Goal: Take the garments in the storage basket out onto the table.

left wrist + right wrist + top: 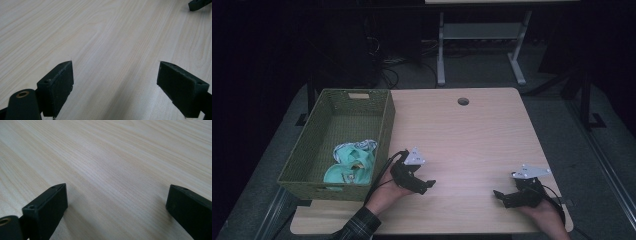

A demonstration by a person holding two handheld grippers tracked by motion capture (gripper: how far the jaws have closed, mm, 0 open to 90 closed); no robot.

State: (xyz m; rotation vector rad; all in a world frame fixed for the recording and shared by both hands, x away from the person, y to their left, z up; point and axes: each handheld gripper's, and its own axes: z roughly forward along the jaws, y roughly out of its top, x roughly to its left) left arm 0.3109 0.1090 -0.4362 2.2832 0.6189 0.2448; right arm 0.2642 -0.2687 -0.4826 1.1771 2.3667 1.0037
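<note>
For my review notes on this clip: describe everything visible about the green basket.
The green basket is a rectangular woven bin, wicker-like, with a cut-out handle slot in its far end wall. It sits upright at the table's left edge, slightly overhanging it. Inside, toward the near end, lies crumpled teal-and-white cloth. The left gripper rests just right of it, not touching.
</note>
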